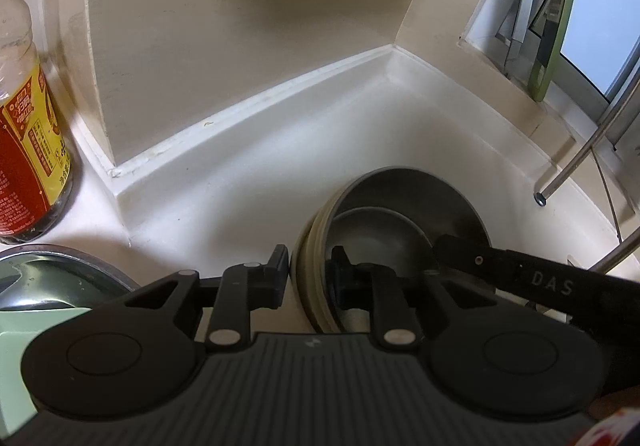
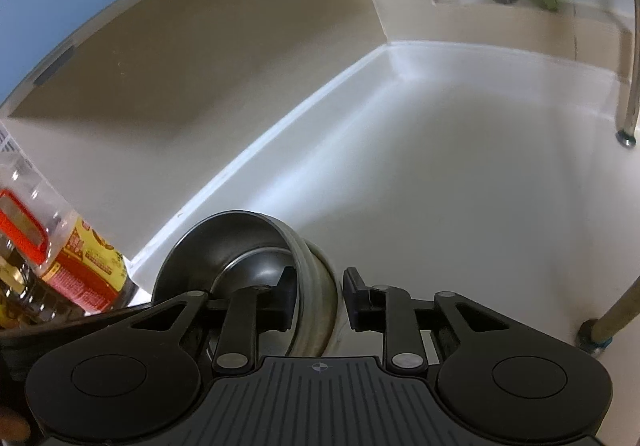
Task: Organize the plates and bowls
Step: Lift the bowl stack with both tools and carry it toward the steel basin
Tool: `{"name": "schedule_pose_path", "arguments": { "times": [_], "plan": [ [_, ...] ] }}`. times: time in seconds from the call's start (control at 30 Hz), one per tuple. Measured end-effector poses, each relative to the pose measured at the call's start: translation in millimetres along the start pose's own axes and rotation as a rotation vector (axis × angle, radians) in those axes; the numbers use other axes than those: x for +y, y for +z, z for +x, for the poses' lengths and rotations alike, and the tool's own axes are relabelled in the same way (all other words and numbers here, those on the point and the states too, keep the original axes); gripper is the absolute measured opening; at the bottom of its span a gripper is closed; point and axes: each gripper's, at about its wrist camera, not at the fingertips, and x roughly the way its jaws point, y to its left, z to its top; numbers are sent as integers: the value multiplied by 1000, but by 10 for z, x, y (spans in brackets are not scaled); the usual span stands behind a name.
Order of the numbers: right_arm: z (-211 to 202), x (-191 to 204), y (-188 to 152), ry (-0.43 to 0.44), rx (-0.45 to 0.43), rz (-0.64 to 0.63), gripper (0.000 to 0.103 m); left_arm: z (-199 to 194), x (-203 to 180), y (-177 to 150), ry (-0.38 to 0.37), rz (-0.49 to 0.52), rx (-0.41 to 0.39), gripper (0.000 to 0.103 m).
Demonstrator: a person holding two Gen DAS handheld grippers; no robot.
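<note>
A stack of steel bowls with beige ribbed outer walls (image 1: pixel 404 214) stands on the white counter (image 1: pixel 248 174) near the corner. My left gripper (image 1: pixel 310 278) straddles the stack's left rim, one finger outside and one inside, with the jaws still apart. My right gripper (image 2: pixel 320 296) straddles the opposite rim of the same stack (image 2: pixel 236 242), one finger inside the bowl and one outside, with a gap to the wall. The right gripper's arm marked DAS (image 1: pixel 540 282) crosses the left wrist view.
An oil bottle with a red and yellow label (image 1: pixel 28 150) stands at the left; it also shows in the right wrist view (image 2: pixel 80 266). A steel pot rim (image 1: pixel 60 274) lies at lower left. Metal rack legs (image 2: pixel 628 86) stand at right. A window ledge with a green board (image 1: pixel 552 26) is at far right.
</note>
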Motion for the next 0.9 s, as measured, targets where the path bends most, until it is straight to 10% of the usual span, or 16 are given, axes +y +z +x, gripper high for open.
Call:
{"name": "schedule_pose_path", "arguments": {
  "times": [0.9],
  "plan": [
    [-555,129,-565,1,138,-7,26,-669,368,-622,-74,45,67,19]
  ]
}}
